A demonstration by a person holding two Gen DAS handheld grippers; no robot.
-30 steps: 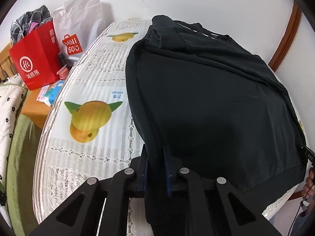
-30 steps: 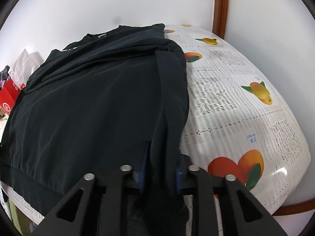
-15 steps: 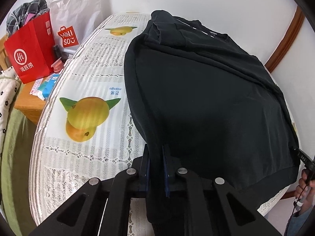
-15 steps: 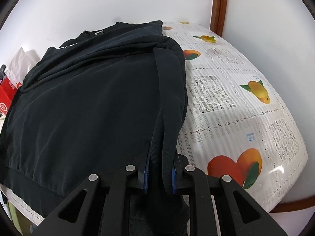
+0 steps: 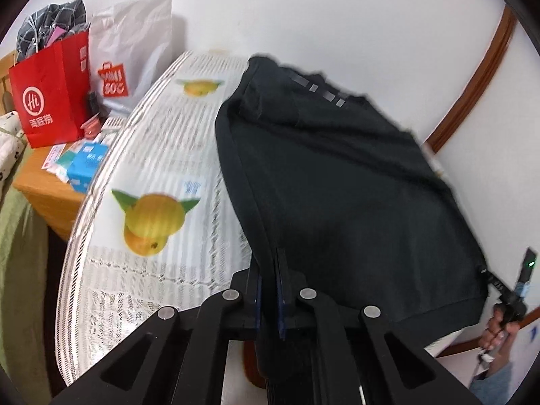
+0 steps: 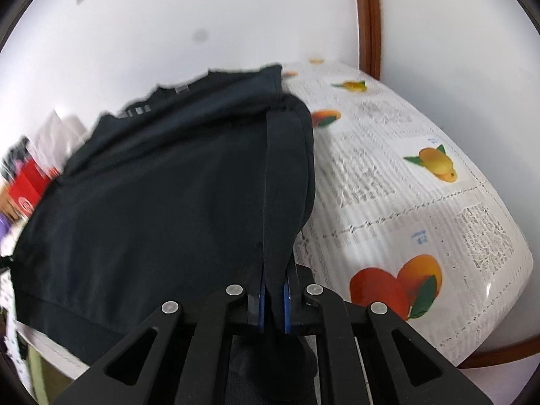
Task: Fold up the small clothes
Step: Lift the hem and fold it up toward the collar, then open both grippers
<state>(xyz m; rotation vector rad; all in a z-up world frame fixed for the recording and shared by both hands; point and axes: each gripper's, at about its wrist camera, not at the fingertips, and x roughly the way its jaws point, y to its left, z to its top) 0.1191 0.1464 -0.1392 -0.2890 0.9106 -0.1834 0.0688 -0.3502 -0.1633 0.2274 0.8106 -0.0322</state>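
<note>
A black sweatshirt (image 5: 341, 182) lies spread on the table, its near hem lifted off the surface. My left gripper (image 5: 269, 290) is shut on the left edge of the sweatshirt near the hem. My right gripper (image 6: 273, 298) is shut on the right edge of the sweatshirt (image 6: 168, 195), where a folded-in sleeve (image 6: 283, 175) runs along the side. The far collar end rests on the table. The right gripper and the hand holding it show at the right edge of the left wrist view (image 5: 506, 303).
The table wears a white lace cloth with fruit prints (image 5: 152, 222) (image 6: 422, 202). A red paper bag (image 5: 50, 91), a white Miniso bag (image 5: 135, 57) and small boxes (image 5: 84, 165) sit on a wooden stand at left. White walls with brown trim (image 6: 366, 17) stand behind.
Both grippers have risen and lifted the near hem of the sweatshirt higher off the table. The views are now blurred with motion.
</note>
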